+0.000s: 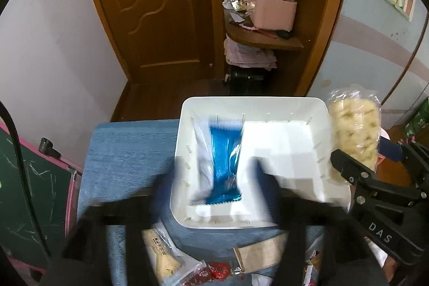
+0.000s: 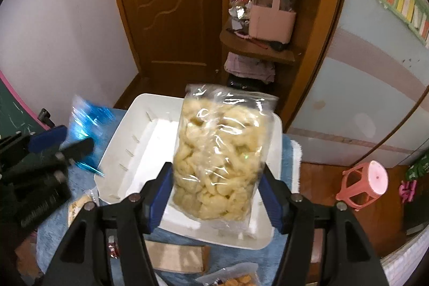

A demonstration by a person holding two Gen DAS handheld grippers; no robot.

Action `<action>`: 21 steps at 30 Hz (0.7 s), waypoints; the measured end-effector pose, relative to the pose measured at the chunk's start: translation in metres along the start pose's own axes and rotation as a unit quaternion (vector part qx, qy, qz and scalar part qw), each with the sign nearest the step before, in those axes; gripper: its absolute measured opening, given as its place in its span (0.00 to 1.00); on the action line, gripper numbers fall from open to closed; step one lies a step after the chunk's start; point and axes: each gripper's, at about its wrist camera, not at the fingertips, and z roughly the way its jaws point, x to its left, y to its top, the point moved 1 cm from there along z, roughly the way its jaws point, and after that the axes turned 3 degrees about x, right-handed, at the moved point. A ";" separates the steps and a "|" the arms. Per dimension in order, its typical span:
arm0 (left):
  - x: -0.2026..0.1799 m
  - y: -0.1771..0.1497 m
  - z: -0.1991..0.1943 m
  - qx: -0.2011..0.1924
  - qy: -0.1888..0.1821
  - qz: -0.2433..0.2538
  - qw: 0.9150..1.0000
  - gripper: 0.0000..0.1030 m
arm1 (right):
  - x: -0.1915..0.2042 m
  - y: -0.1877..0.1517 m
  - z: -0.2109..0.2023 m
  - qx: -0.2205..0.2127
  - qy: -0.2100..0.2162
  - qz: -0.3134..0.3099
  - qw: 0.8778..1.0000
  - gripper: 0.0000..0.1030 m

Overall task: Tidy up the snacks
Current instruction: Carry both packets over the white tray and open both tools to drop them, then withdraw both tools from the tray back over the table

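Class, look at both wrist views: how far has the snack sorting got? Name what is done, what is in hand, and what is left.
Done: the blue packet is dropping into the white bin, between the open, blurred fingers of the left gripper. In hand: the right gripper grips the clear bag of pale snacks above the bin. Left: the brown packet, red candy and cream wrapped snack on the blue cloth.

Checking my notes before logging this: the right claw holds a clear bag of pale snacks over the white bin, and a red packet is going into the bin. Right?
Not quite. The packet is blue, not red, as the left wrist view shows. The right claw does hold the clear bag over the white bin.
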 end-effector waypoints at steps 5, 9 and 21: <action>0.009 -0.003 -0.004 -0.015 -0.012 -0.022 1.000 0.90 | -0.014 -0.001 0.006 -0.001 0.032 0.041 0.999 0.92; 0.017 -0.007 -0.005 -0.001 -0.015 -0.034 0.999 0.90 | -0.017 -0.004 0.003 -0.012 0.037 0.050 0.998 0.95; 0.025 -0.031 -0.048 -0.024 -0.014 -0.032 0.999 0.90 | -0.004 -0.024 -0.033 -0.020 0.049 0.038 0.998 0.95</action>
